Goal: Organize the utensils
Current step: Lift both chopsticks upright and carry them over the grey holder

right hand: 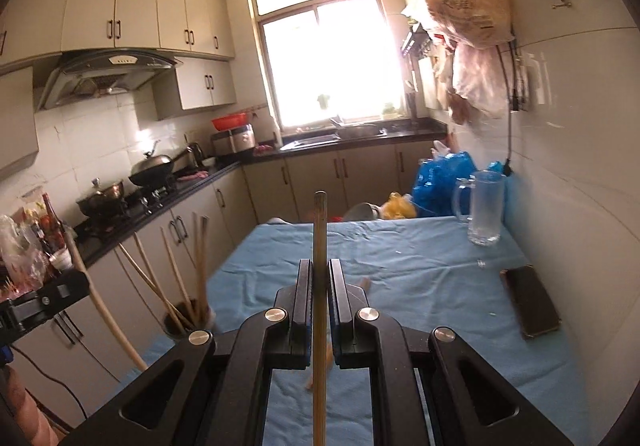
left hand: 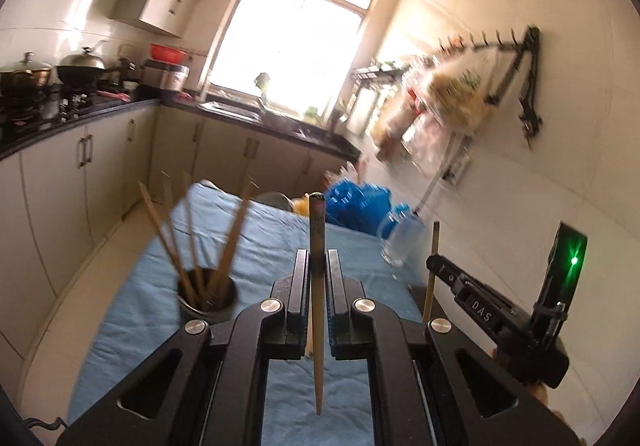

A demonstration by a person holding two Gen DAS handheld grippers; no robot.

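My left gripper (left hand: pixel 318 260) is shut on a wooden chopstick (left hand: pixel 318 310) that stands upright between its jaws, above the blue cloth. A dark holder cup (left hand: pixel 208 296) with several chopsticks stands to its left on the cloth. My right gripper (right hand: pixel 320 270) is shut on another wooden chopstick (right hand: pixel 319 286), also upright. The holder cup (right hand: pixel 186 320) with several chopsticks shows at the lower left of the right wrist view. The right gripper also shows in the left wrist view (left hand: pixel 434 264), holding its chopstick (left hand: pixel 432 270).
The table wears a blue cloth (right hand: pixel 420 270). A glass mug (right hand: pixel 484 208) stands at its far right, a dark phone (right hand: pixel 530 300) lies at the right edge, blue bags (right hand: pixel 440 176) sit behind. The white wall (right hand: pixel 580 166) runs along the right; kitchen counters (right hand: pixel 160 198) left.
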